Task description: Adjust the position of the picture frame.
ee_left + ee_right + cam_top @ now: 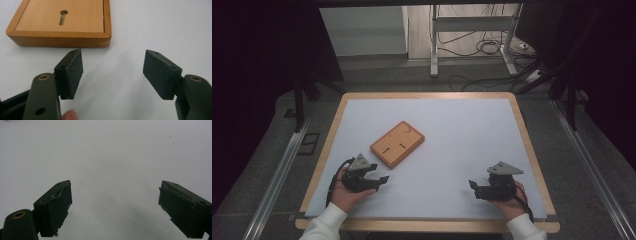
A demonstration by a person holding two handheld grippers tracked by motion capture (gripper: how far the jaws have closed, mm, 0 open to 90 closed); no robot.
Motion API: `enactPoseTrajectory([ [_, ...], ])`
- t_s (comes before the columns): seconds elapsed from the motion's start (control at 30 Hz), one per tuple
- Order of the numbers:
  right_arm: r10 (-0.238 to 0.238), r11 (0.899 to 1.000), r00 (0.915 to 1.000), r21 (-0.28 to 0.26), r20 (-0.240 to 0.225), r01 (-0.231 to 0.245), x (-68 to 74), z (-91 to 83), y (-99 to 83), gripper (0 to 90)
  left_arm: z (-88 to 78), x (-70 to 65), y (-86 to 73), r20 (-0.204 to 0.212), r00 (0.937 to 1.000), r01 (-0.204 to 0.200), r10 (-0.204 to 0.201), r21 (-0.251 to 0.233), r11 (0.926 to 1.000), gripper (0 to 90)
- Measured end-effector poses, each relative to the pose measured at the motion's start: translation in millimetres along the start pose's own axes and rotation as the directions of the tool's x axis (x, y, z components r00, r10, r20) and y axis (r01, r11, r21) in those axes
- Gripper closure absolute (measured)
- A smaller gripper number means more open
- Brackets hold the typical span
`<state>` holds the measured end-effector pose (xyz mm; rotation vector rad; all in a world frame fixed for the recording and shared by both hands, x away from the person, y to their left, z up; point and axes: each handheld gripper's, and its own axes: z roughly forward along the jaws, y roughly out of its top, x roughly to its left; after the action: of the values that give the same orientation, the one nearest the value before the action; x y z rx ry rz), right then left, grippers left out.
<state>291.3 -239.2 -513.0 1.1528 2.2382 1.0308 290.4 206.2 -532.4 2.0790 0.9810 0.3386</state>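
Note:
A flat wooden box (397,143) with a keyhole-shaped slot in its lid lies left of centre on the white table mat (462,135). Just below and left of it, my left gripper (381,173) rests on the mat, open, with its jaws aimed toward the box. In the left gripper view the box (62,22) sits a short way beyond my open left gripper (113,56), and nothing is between the pads. My right gripper (474,189) rests near the front right, open and pointing left. The right gripper view has bare mat between my right gripper's (115,185) spread jaws.
The mat sits on a table with a wooden rim (528,135). Beyond the far edge stand metal frame legs (434,45), and loose cables (484,47) lie on the floor. Dark panels flank both sides.

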Motion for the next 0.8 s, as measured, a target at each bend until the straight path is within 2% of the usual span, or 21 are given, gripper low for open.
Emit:
enactPoseTrajectory([
  [0.13, 0.000, 1.000, 1.0000, 0.000, -0.003, 0.000, 0.1, 1.0, -0.7, 12.0, 1.9, -0.7, 1.6, 0.012, 0.9999, 0.001, -0.001, -0.001, 1.0000, 31.9],
  [0.23, -0.009, 1.000, 0.9999, 0.004, -0.010, 0.009, 2.4, 0.8, -1.5, 12.3, 2.1, -1.5, 1.8, 0.010, 0.9999, -0.007, 0.007, 0.003, 1.0000, 31.9],
  [0.5, -0.030, 1.000, 0.9991, 0.008, -0.029, 0.030, 8.5, 3.0, 1.9, 15.1, -0.4, -1.0, 0.1, 0.003, 1.0000, 0.006, -0.006, -0.007, 1.0000, 31.8],
  [0.57, -0.033, 0.999, 0.9990, 0.006, -0.031, 0.034, 11.5, 5.1, 4.4, 15.6, -0.1, -1.1, 0.0, 0.007, 1.0000, 0.006, -0.006, -0.005, 1.0000, 31.8],
  [0.67, -0.042, 0.999, 0.9969, -0.012, -0.066, 0.041, 18.1, 10.3, 14.7, 15.6, -1.1, -2.0, 0.7, 0.031, 0.9993, 0.021, -0.020, -0.020, 0.9996, 31.7],
  [0.8, -0.045, 0.999, 0.9962, -0.022, -0.075, 0.043, 24.7, 14.6, 24.8, 17.0, -1.3, -1.8, 0.5, 0.028, 0.9995, 0.015, -0.015, -0.016, 0.9997, 31.6],
])
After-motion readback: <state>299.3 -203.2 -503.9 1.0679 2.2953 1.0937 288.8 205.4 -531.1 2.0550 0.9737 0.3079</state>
